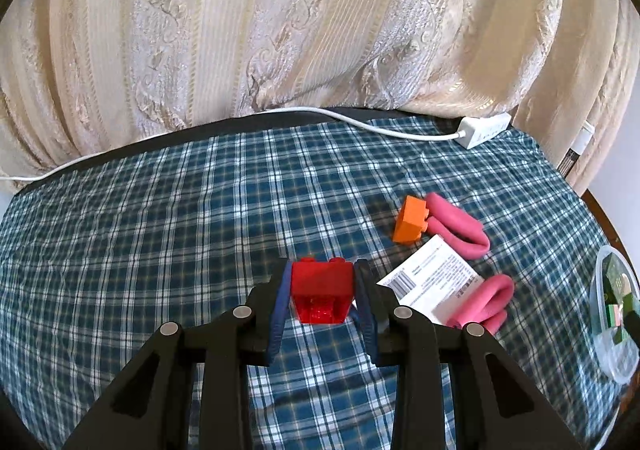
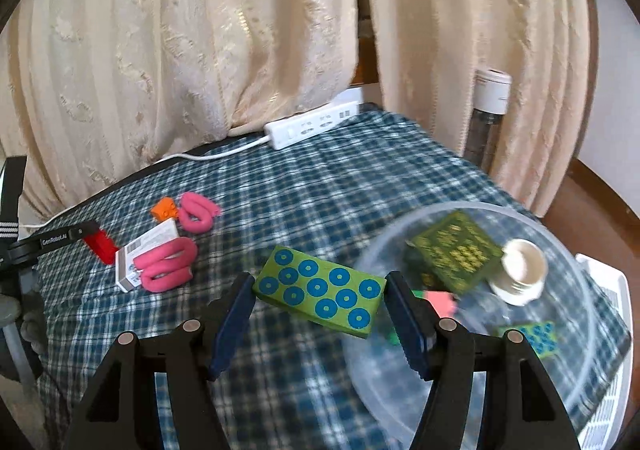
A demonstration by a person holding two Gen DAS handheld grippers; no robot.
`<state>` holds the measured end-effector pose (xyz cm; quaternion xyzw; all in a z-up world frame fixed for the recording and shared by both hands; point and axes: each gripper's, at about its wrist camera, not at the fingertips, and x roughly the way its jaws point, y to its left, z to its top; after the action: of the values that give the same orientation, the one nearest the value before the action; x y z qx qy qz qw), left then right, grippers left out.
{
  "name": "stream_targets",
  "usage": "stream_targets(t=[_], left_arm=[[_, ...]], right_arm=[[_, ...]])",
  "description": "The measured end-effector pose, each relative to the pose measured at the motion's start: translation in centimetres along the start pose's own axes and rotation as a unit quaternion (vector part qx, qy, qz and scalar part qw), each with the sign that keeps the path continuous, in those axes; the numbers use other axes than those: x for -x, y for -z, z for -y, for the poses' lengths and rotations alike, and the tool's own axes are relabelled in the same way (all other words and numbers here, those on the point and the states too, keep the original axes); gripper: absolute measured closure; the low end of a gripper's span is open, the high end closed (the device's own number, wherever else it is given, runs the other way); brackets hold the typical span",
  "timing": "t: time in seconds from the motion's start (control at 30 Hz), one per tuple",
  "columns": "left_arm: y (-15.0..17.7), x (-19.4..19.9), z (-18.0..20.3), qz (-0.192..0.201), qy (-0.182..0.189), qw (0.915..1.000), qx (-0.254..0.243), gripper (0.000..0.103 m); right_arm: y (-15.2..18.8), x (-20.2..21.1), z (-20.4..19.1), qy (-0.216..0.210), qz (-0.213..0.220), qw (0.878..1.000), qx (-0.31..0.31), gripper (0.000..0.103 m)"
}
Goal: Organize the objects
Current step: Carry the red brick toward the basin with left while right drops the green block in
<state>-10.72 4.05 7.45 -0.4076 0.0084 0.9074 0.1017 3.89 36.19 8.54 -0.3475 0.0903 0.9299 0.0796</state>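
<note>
1. Two grippers are at work over the blue plaid tablecloth (image 1: pixel 160 209), and each has something between its fingers.
2. Left gripper (image 1: pixel 322 292): its fingers are clenched on a red toy brick (image 1: pixel 320 290), which sits squarely between the two blue pads, studs pointing away from the camera. Whether the brick rests on the cloth or is just above it cannot be told.
3. Right gripper (image 2: pixel 320 290): its fingers grasp a green card box with blue rings (image 2: pixel 320 292) by its two short ends, the box spanning the whole gap and tilted down to the right, beside the near rim of the clear plastic bowl (image 2: pixel 572 330).
4. One orange toy brick (image 1: pixel 410 223) lies on the cloth ahead and to the right of the left gripper, touching a pink foam roller (image 1: pixel 456 226).
5. Two pink foam rollers show in all; the second pink foam roller (image 1: pixel 486 302) lies partly on one white carton with a barcode (image 1: pixel 432 282).
6. Inside the bowl: one dark green patterned box (image 2: pixel 456 250), one small white cup (image 2: pixel 522 270), one pink piece (image 2: pixel 440 300) and a second ringed green box (image 2: pixel 540 334), blurred.
7. One white power strip (image 2: pixel 312 123) lies at the far edge of the table against the cream curtain (image 2: pixel 200 29).
</note>
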Motion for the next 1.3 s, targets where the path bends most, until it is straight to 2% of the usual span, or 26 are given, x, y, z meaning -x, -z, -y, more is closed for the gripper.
stream_targets(t=[0.37,0.57,0.8,1.07,1.17,1.3], left_arm=[[-0.2,2.7,1.2,0.027,0.014,0.9995,-0.009,0.07],[-0.2,4.0,2.7,0.032,0.036,0.9987,-0.018,0.07],[-0.3,5.5,5.1,0.037,0.058,0.9971,-0.033,0.07],[-0.5,7.0,8.6,0.042,0.078,0.9941,-0.062,0.07],[-0.6,7.5,10.1,0.043,0.088,0.9925,-0.074,0.07],[-0.1,8.1,12.4,0.041,0.106,0.9894,-0.091,0.07]], right_arm=[[1.3,2.4,5.8,0.049,0.003,0.997,-0.053,0.034],[2.2,2.8,8.6,0.054,-0.005,0.995,-0.084,0.034],[2.8,2.7,9.7,0.043,-0.016,0.995,-0.09,0.034],[3.7,1.9,9.2,0.005,-0.031,0.996,-0.085,0.033],[3.7,2.2,9.4,-0.016,-0.021,0.996,-0.089,0.022],[3.5,3.0,10.5,-0.014,-0.003,0.995,-0.099,0.021]])
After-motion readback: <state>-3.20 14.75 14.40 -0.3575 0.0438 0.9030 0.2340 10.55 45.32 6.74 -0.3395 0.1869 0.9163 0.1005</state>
